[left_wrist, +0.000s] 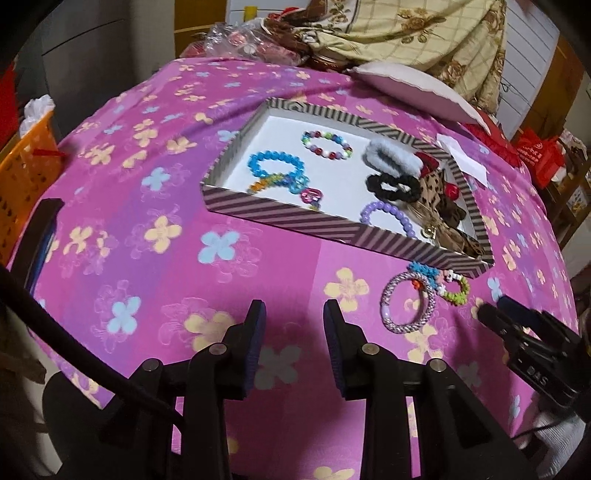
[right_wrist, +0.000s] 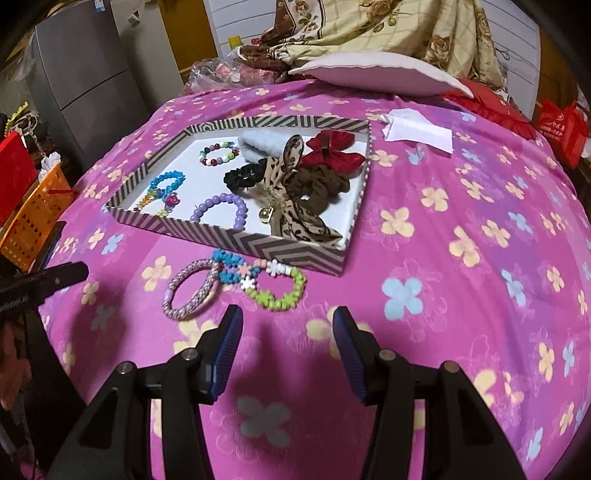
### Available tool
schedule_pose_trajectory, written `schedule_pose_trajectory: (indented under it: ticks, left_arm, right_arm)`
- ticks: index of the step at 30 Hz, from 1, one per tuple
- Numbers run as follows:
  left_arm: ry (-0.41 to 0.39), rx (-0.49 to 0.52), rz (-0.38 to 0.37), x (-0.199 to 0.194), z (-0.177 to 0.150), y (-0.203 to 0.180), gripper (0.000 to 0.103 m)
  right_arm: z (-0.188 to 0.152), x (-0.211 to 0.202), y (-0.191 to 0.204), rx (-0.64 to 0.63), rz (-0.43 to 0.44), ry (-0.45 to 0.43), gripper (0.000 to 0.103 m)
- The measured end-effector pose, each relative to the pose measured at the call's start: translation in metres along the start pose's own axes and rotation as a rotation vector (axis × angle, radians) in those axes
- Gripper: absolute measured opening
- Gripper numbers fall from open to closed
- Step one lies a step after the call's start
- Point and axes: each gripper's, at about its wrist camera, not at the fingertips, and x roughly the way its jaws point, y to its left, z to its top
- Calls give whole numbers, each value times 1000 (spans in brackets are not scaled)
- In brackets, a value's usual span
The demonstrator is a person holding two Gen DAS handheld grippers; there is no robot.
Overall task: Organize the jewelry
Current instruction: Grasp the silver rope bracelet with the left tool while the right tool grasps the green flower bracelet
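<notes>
A striped shallow box [left_wrist: 295, 218] [right_wrist: 288, 254] lies on the pink flowered bed cover. It holds bead bracelets, a purple bead bracelet [right_wrist: 218, 206], a blue one [left_wrist: 275, 166], hair scrunchies and a red bow [right_wrist: 332, 151]. On the cover in front of the box lie a pale purple braided bangle [left_wrist: 408, 302] [right_wrist: 190, 291] and a green, white and blue flower bracelet [right_wrist: 273, 284] [left_wrist: 448, 288]. My left gripper [left_wrist: 293, 317] is open and empty, left of the bangle. My right gripper [right_wrist: 286, 325] is open and empty, just short of the flower bracelet; it also shows in the left wrist view [left_wrist: 491, 314].
A pink pillow [right_wrist: 369, 74] and a floral blanket [right_wrist: 388, 29] lie at the far end of the bed. A white paper [right_wrist: 417, 129] lies right of the box. An orange basket [left_wrist: 26, 177] stands off the left edge. A grey fridge [right_wrist: 81, 74] stands behind.
</notes>
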Motion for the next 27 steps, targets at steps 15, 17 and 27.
schedule_pose_trajectory:
  ticks: [15,17,27]
  left_arm:
    - [112,109,-102,44,7,-53,44]
    - [118,128,-99,48,7,-57,45]
    - [139,176,-66,67,10,-72,45]
  right_arm:
    - [16,35,4,-63,-45,28,35]
    - [16,38,5,-75,-43,38,32]
    - [14,43,6,-133,-48,28,14]
